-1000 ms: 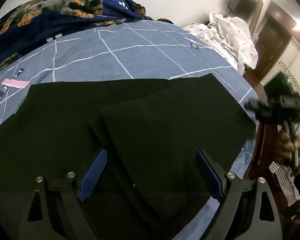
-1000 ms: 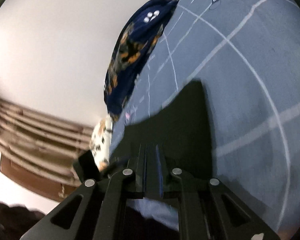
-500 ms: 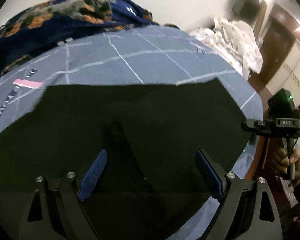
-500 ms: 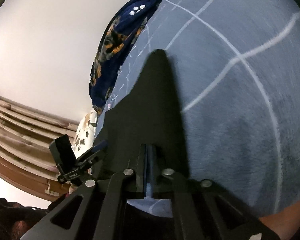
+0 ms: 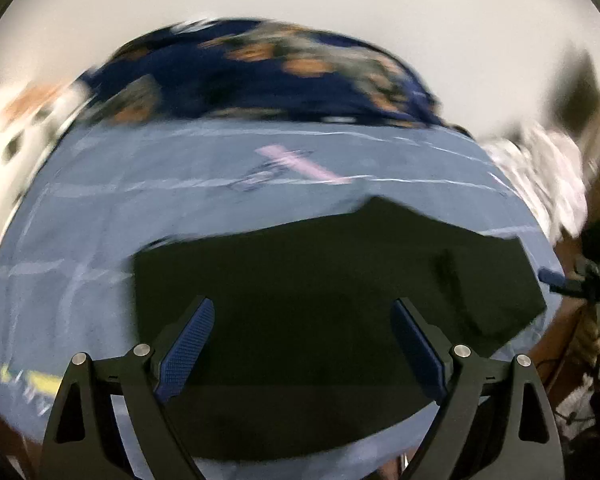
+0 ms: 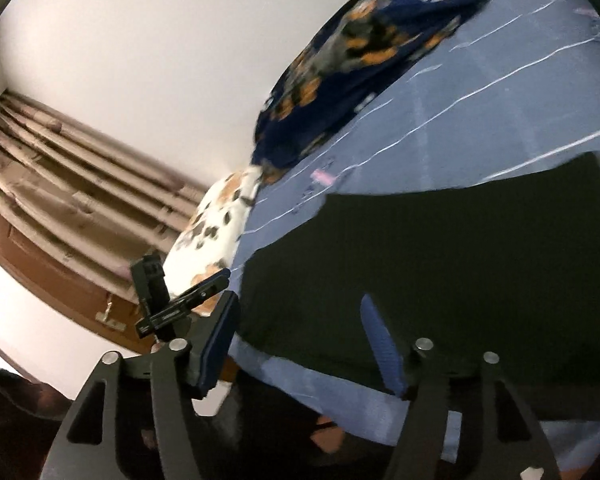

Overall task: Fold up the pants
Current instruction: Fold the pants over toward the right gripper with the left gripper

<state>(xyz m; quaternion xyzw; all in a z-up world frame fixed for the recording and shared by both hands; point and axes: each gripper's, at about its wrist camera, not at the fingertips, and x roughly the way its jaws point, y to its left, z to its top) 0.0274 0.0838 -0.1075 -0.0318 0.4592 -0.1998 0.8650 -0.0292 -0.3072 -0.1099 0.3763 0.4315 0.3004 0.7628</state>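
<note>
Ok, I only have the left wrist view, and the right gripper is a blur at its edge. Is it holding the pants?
Observer: No. The right gripper has just been opening; its fingers stand apart, nothing clamped, the black pants lying flat on the bed.
Operator: What's beyond the spotted cloth?
Observer: A brown curtain along the wall.
Operator: And my own gripper?
Observer: The left gripper hangs off the bed's corner, apparently clear of the pants.
</note>
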